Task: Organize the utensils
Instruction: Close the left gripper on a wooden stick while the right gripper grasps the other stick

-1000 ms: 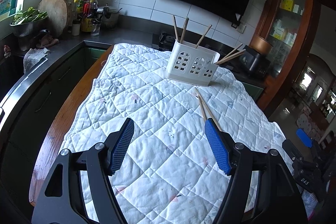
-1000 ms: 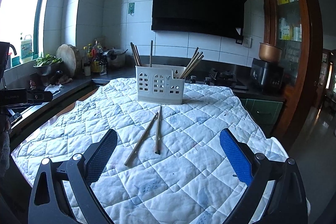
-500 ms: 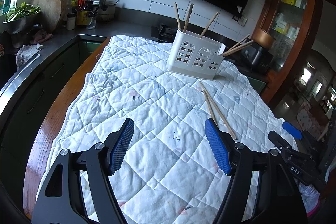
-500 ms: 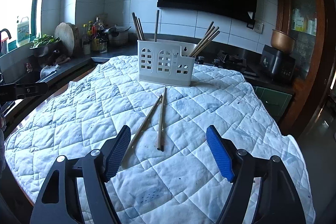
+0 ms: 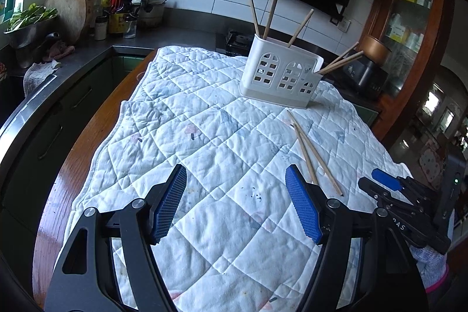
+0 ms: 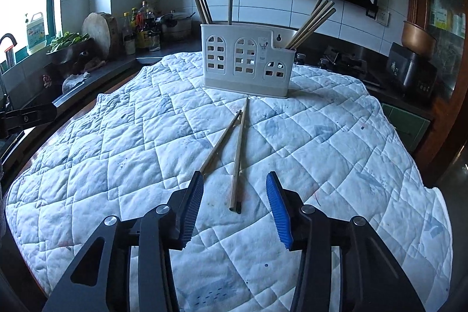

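Right gripper (image 6: 234, 208) closing round chopstick (image 6: 237, 157) end; left view hides it.

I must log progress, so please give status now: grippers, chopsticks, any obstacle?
Right gripper open, jaws just closing around near chopstick, not gripping. Left gripper open, empty. Holder beyond; nothing blocking.

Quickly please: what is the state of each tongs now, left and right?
Left tongs: open, holding nothing.
Right tongs: open, jaws just closing around one loose chopstick, not gripping it.
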Tool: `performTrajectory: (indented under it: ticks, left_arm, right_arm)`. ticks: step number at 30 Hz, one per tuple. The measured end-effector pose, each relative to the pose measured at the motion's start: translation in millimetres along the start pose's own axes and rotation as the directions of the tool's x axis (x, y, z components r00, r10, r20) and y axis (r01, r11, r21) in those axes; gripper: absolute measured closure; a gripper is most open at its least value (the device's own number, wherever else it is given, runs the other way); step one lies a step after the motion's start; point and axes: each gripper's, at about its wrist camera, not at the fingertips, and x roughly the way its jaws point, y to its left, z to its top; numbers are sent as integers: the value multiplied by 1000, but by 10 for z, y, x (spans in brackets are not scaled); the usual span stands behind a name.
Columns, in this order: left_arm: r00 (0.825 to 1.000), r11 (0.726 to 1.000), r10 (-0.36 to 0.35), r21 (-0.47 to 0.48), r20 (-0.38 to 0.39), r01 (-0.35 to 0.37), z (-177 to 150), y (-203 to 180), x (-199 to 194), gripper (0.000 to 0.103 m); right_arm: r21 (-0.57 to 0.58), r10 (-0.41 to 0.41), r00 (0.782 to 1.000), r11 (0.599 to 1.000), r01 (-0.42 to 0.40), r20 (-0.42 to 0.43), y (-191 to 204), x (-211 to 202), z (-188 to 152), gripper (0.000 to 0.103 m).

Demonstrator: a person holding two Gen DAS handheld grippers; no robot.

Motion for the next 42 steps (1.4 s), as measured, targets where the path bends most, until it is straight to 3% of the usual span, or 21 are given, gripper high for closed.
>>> performTrajectory:
  ticks: [6,13,21,28,29,30,36,42]
  left_arm:
    - [1000,1000,11,1,-19,-11,-40,32,81,33]
    - [999,1000,6,8,-49,-5,-85,32,175,33]
    - [995,997,-25,66,-97,32,-202,-242,312,34]
    - [987,989,-66,125,-145,84,-319,-665,475,36]
    - [986,987,-73,133,-152,93,-337,-720,498,38]
    - [984,985,-82,139,-160,104,-357,-789,531,47]
    - [964,979,-129,127,-232,161,-427,-1054,811,60]
    - [952,978,-108,141,-288,153,-464,-1220,1049,69]
  right_arm:
    - [24,53,996,998,-52,-65,-22,269,41,73]
    - [47,64,988,997,-58,-140,-36,587,86,83]
    - [100,71,978,994,-52,-196,-136,820,54,95]
    - [143,85,984,988,-63,-155,-260,676,43,96]
    - [146,87,985,987,-65,-146,-277,636,40,96]
    - [151,87,987,986,-67,-135,-296,590,40,96]
    - [158,89,995,984,-79,-54,-391,269,90,97]
    - [148,94,995,984,-98,36,-483,-51,239,97]
